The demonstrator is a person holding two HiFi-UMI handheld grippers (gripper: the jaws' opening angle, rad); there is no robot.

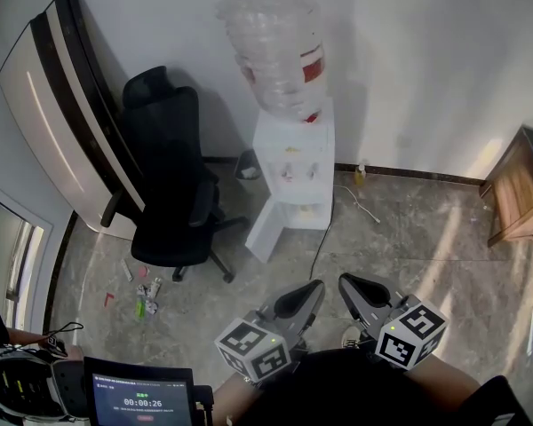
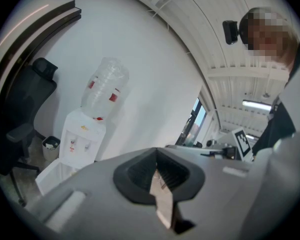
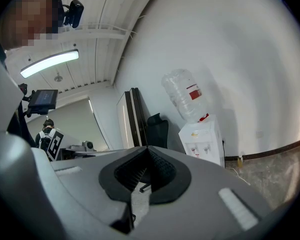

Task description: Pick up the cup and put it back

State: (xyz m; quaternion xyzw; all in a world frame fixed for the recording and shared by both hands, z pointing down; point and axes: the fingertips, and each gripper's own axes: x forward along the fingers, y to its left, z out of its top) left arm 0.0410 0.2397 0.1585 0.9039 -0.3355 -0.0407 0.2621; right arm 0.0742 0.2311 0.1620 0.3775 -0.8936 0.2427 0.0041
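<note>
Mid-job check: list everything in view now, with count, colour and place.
water dispenser: one, white, against far wall
bottle: one, clear with red label, atop the dispenser
office chair: one, black, left of dispenser
tall panel unit: one, white with black edge, far left
bin: one, dark, floor between chair and dispenser
wooden table: one, brown, right edge
litter: several bits, mixed colours, floor by chair
screen: one, dark, bottom left
cup: none in view
left hand-held gripper: one, grey, bottom centre, shut, empty
right hand-held gripper: one, grey, beside it, shut, empty
</note>
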